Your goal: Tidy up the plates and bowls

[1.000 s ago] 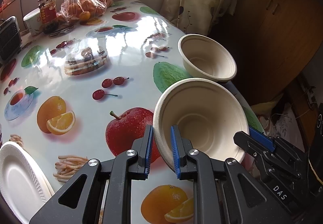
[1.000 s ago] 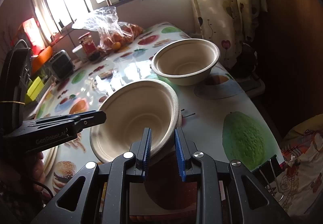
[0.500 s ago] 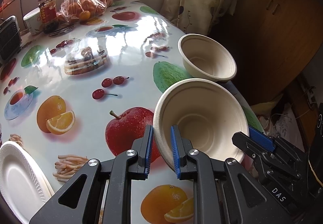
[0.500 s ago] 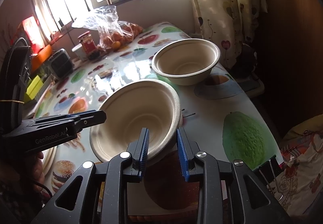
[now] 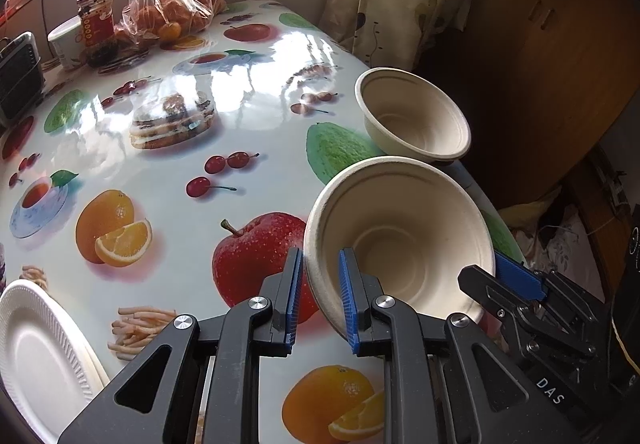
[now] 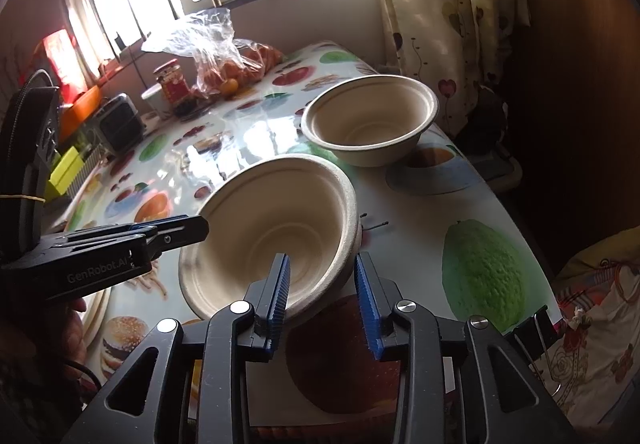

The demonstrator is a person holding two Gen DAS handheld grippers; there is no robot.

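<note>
I'm watching both grippers loosening on near bowl by table's right edge. Right gripper jaws opening, pads off rim, rim between them. Left gripper easing too, gap showing at left pad. Second bowl sitting farther along same edge, unstacked. Plates waiting at near left edge. I'm judging stacking mostly left.

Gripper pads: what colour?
Blue, ribbed pads on black fingers; clearest in the right wrist view.
</note>
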